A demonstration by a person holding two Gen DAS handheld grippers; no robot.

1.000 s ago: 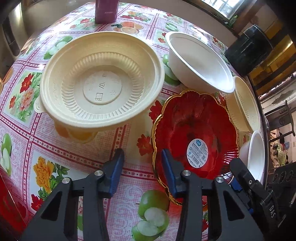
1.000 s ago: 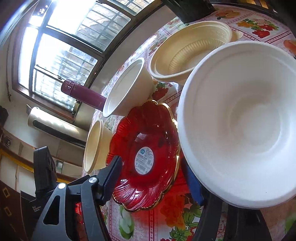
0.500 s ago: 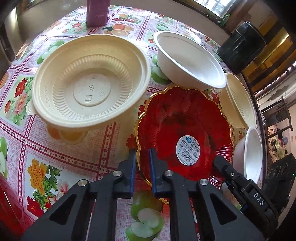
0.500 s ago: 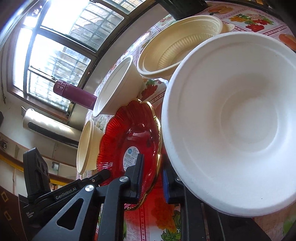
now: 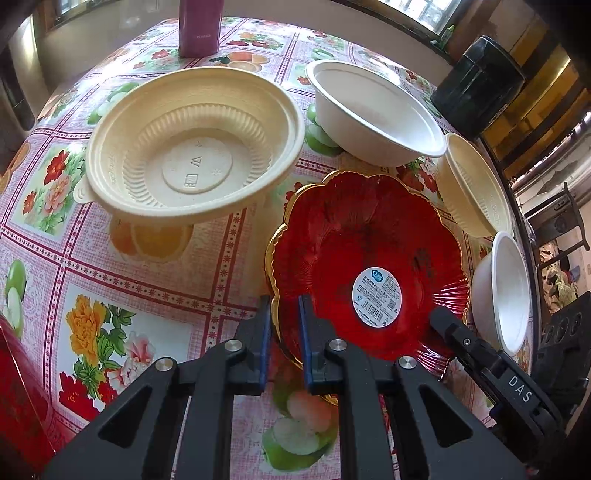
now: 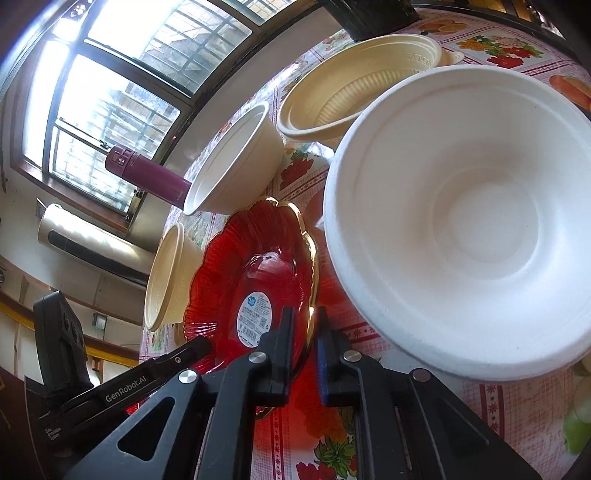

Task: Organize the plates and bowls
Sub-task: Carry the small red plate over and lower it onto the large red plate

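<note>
- Both grippers are pinching the red plate's [image 5: 369, 254] gold rim: left gripper [image 5: 284, 314] clamped on one edge, right gripper [image 6: 304, 325] on another edge, one finger over the plate and one under on each.
- Left cam only: the ribbed cream bowl's [image 5: 195, 147] bottom with molded marks, up and left of the gripper, plus a red box [image 5: 18, 398] cut off at lower left and a dark canister [image 5: 476, 85] far upper right.
- Right cam only: the window [image 6: 122, 85] and a white roll-shaped thing on the wall [image 6: 88, 240], can't tell what it is.
- Big white bowl [image 6: 465, 229] sits just right of the right gripper, filling that view; in the left cam it's a sliver at the edge.
- Writing: "GenRobot.AI" on the left gripper seen from the right cam, "DAS" on the right gripper's body [image 5: 517, 384] in the left cam. Plate sticker [image 5: 376, 291] has a barcode, text too small to read. The maroon flask [image 5: 201, 26] has small lettering, unreadable, top cut off.
- The tablecloth [image 5: 110, 280] under the plate is mostly hidden.
</note>
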